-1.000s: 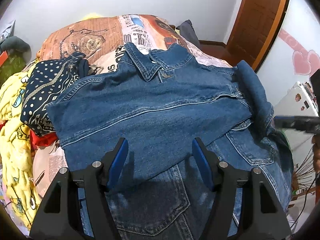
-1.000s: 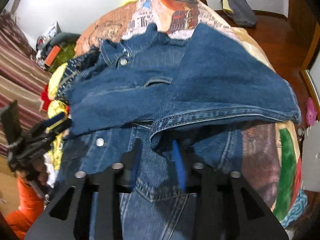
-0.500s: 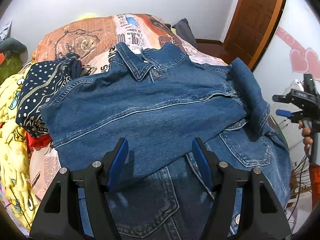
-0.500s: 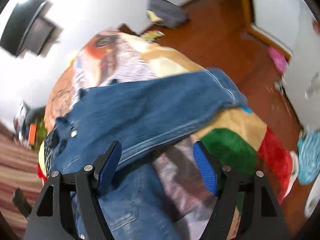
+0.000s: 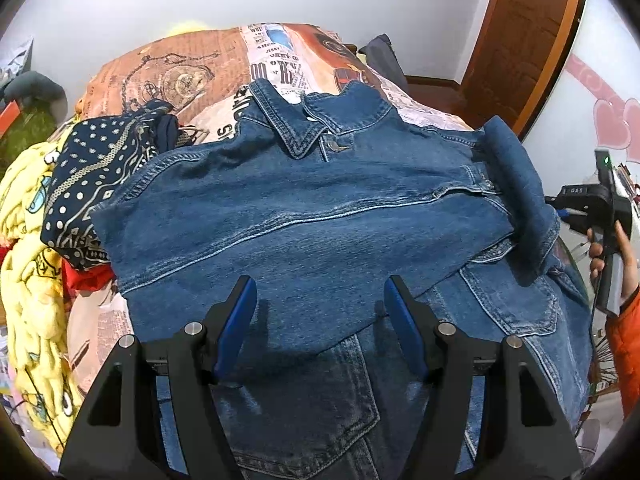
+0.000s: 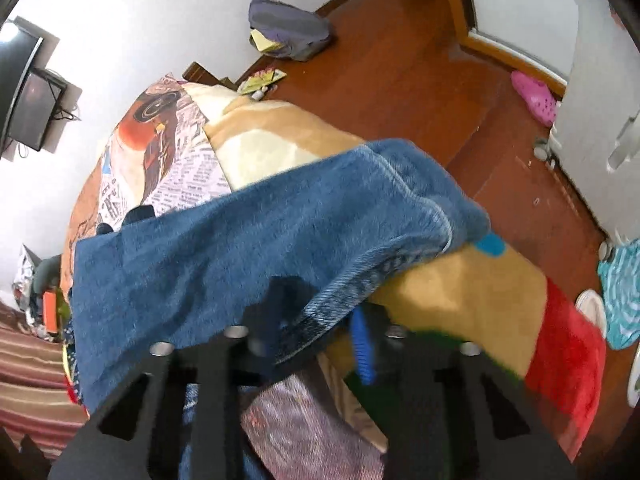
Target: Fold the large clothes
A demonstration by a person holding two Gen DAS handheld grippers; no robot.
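Note:
A blue denim jacket point(image 5: 320, 220) lies spread on the bed, collar at the far side, one sleeve point(image 5: 516, 184) folded over at the right. My left gripper point(image 5: 318, 316) hovers open over the jacket's lower part, nothing between its blue pads. At the right edge of the left wrist view a hand holds my right gripper point(image 5: 560, 211) beside the sleeve's cuff. In the blurred right wrist view the sleeve point(image 6: 260, 248) drapes across. My right gripper point(image 6: 324, 320) is closing with the sleeve's stitched hem between its jaws. One blue pad point(image 6: 362, 346) shows; denim hides the other.
A printed bedspread point(image 5: 180, 72) covers the bed. A navy dotted cloth point(image 5: 92, 168) and yellow clothes point(image 5: 28, 260) are piled at the left. A coloured blanket point(image 6: 480, 300) hangs over the bed's edge above a wooden floor point(image 6: 420, 80) with a grey bag point(image 6: 288, 28) and pink shoe point(image 6: 534, 96).
My right gripper let go of the jacket, swung out to the side with jaws wide, and now has them narrow around the sleeve's hem. The left gripper has stayed put and open.

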